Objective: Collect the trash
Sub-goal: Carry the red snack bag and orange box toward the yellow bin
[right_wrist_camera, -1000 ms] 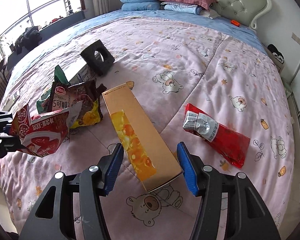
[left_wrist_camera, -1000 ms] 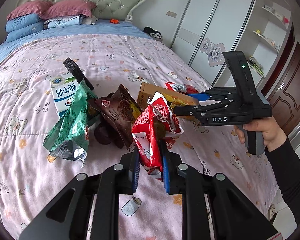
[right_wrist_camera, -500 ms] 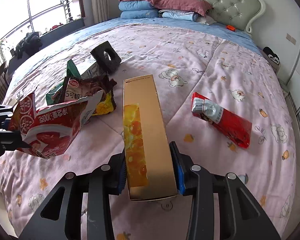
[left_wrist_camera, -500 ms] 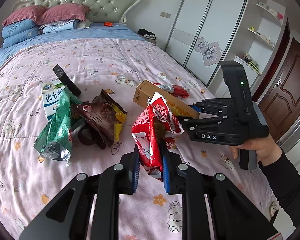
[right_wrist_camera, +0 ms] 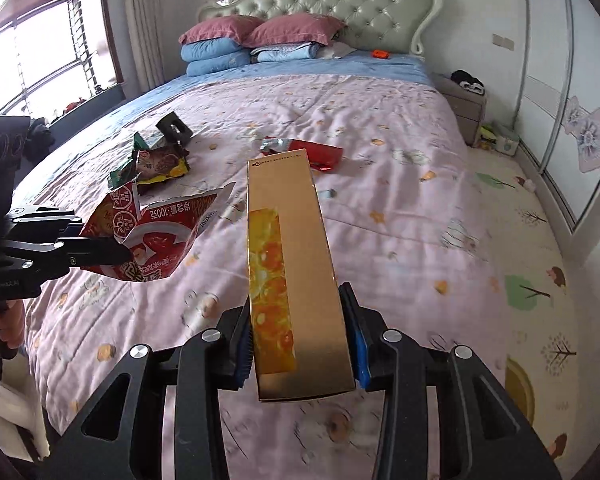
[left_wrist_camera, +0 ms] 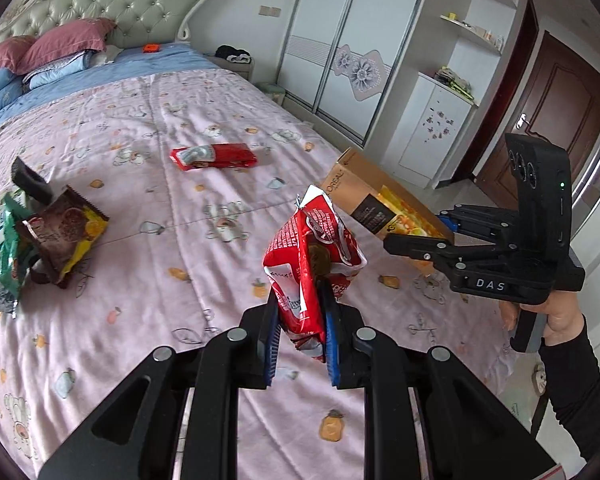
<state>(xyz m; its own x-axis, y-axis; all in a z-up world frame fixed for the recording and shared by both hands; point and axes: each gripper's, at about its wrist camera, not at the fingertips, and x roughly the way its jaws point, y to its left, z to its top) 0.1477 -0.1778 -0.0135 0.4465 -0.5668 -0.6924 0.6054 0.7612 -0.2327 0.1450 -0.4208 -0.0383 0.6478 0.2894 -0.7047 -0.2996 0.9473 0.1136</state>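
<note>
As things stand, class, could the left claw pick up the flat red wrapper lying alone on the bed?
Probably not: the left claw is shut on a red snack bag, though the red wrapper lies unobstructed.

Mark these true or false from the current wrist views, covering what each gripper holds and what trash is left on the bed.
1. The left gripper grips a torn red snack bag. True.
2. The right gripper is empty. False: it clamps a long tan cardboard box.
3. A flat red foil wrapper lies on the pink quilt. True.
4. The brown-and-yellow snack wrapper is already held. False: it lies on the quilt.
</note>
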